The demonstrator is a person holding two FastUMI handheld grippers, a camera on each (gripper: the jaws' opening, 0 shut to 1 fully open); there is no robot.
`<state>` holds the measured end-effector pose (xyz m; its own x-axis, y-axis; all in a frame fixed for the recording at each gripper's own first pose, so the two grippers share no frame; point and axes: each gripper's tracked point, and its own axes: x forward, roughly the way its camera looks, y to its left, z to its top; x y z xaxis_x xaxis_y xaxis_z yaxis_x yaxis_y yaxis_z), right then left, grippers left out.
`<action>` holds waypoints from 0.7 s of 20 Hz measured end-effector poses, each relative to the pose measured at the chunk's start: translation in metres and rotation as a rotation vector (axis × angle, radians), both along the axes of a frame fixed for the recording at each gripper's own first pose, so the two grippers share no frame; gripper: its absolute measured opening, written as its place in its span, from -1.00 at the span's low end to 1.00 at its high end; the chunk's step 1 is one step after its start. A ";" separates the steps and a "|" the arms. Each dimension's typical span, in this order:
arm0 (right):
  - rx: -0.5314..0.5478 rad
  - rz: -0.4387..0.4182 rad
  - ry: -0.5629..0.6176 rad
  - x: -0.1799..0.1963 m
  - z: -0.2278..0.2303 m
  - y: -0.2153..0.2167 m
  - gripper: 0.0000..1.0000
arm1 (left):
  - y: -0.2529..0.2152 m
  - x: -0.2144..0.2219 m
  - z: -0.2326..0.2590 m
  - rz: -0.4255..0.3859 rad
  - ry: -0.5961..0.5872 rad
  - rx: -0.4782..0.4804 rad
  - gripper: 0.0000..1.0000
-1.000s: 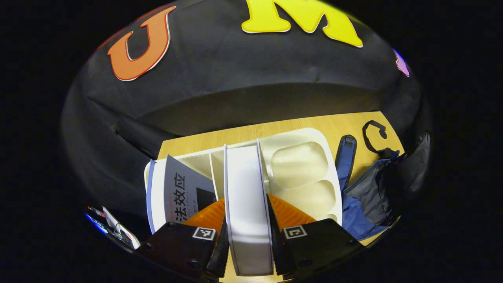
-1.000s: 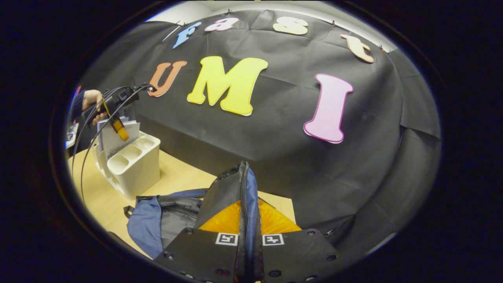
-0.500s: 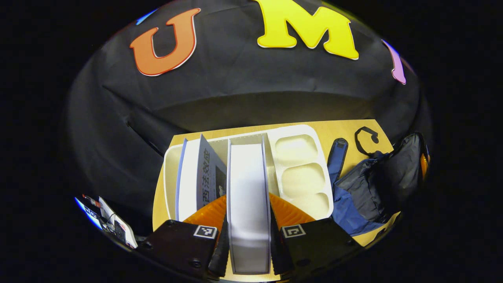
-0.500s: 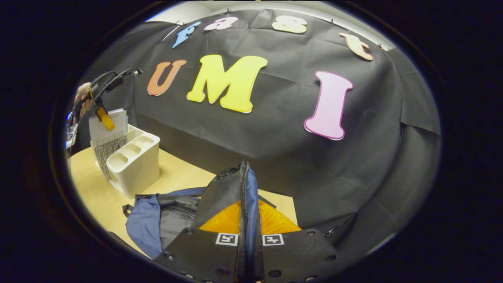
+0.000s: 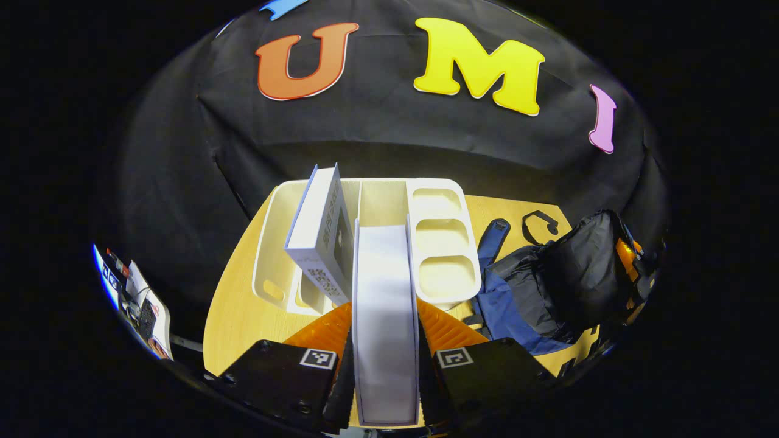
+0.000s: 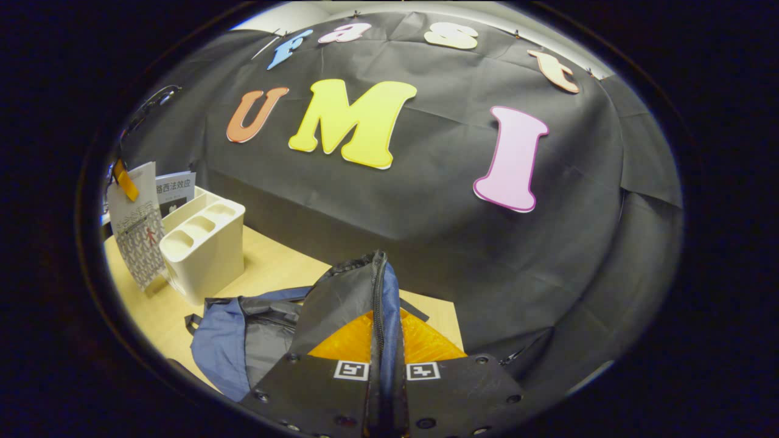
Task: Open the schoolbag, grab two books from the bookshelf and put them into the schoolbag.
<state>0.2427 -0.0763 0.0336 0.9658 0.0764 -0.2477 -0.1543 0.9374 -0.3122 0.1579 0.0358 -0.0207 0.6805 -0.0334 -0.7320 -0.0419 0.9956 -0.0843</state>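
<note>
Pinching a white book (image 5: 385, 316) edge-on between both fingers, the left gripper (image 5: 386, 371) holds it above the near side of the white bookshelf (image 5: 444, 243) on the table (image 5: 234, 316). A second book (image 5: 319, 234) leans in the shelf's left slot. Right of the shelf lies the blue-and-black schoolbag (image 5: 548, 286); the right gripper (image 6: 384, 371) is clamped on its zipper edge (image 6: 378, 304), holding it upright.

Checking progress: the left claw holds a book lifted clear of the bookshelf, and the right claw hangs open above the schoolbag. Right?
Not quite: the right gripper view shows the right claw shut on the schoolbag opening edge. The left claw does hold a book clear of the bookshelf.
</note>
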 end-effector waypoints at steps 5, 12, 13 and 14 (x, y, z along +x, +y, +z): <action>-0.022 -0.012 0.006 0.000 0.005 0.004 -0.84 | -0.024 -0.043 -0.001 0.026 -0.010 -0.184 -0.09; -0.069 -0.010 0.012 -0.001 0.010 0.009 -0.84 | -0.044 -0.060 -0.021 0.118 -0.015 -0.471 -0.16; -0.067 -0.008 0.016 -0.001 0.010 0.010 -0.84 | -0.052 -0.058 -0.019 0.120 -0.024 -0.530 -0.16; -0.068 -0.007 0.015 -0.001 0.011 0.010 -0.84 | -0.058 -0.056 -0.018 0.125 -0.040 -0.584 -0.02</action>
